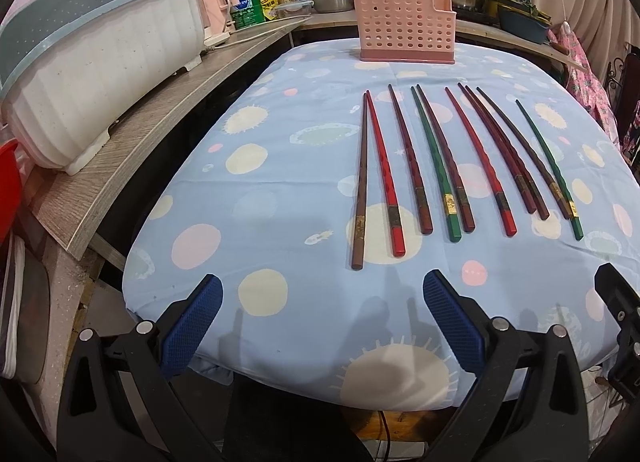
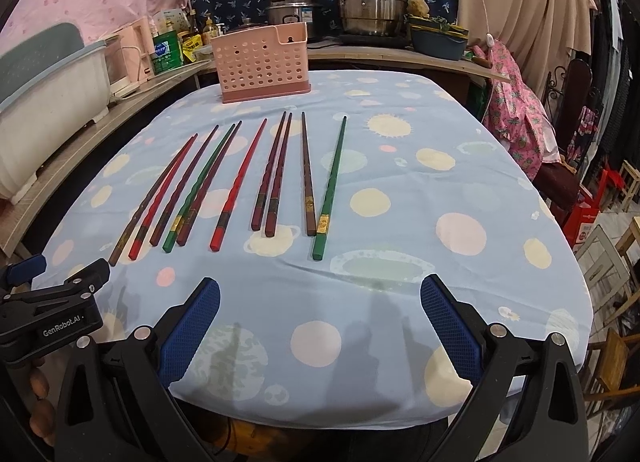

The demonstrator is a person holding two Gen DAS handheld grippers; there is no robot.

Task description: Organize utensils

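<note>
Several chopsticks [image 1: 440, 165] [image 2: 240, 181] in red, green and dark brown lie side by side on the blue patterned tablecloth [image 1: 280, 189] [image 2: 420, 189], tips pointing away from me. A pink perforated holder [image 1: 404, 27] [image 2: 262, 61] stands empty at the table's far edge. My left gripper [image 1: 322, 290] hovers open over the near edge, just short of the chopsticks' thick ends. My right gripper [image 2: 320, 292] is open too, at the near edge, with the green chopstick [image 2: 330, 189] straight ahead. Nothing is held by either.
A white dish rack [image 1: 88, 73] sits on the wooden shelf [image 1: 168, 117] to the left. Steel pots [image 2: 368, 5], bottles [image 1: 248, 1] and a blue bowl [image 2: 438, 43] crowd the back counter. Chairs [image 2: 568, 109] stand right of the table.
</note>
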